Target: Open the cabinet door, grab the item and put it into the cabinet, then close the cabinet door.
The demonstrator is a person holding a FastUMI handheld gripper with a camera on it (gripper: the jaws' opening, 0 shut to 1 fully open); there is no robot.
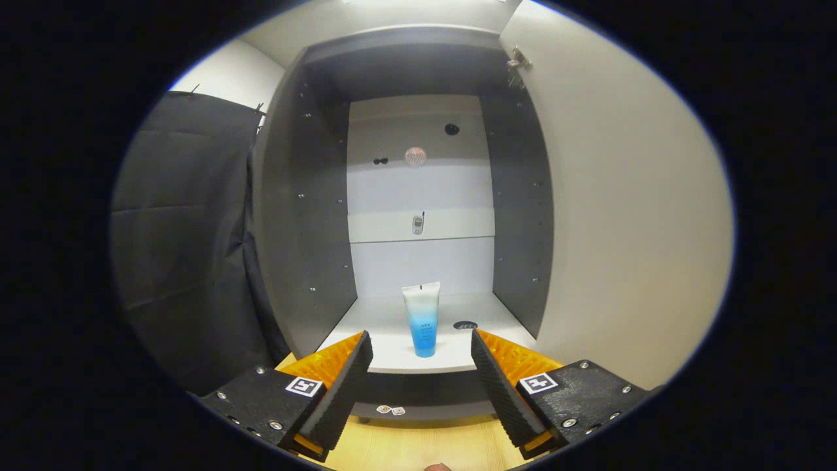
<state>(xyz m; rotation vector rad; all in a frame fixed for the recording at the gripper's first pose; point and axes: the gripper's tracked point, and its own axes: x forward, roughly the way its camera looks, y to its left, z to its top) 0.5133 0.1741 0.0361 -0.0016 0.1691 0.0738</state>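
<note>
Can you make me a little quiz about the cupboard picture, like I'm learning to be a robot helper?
1. True or false: the cabinet door is open.
2. Where does the blue and white tube stand? A) on the wooden floor B) upright on the cabinet shelf, beyond the fingers C) between the pressed fingers
3. Fill in: the gripper is ____ and holds nothing.

Key: 1 true; 2 B; 3 open
</note>
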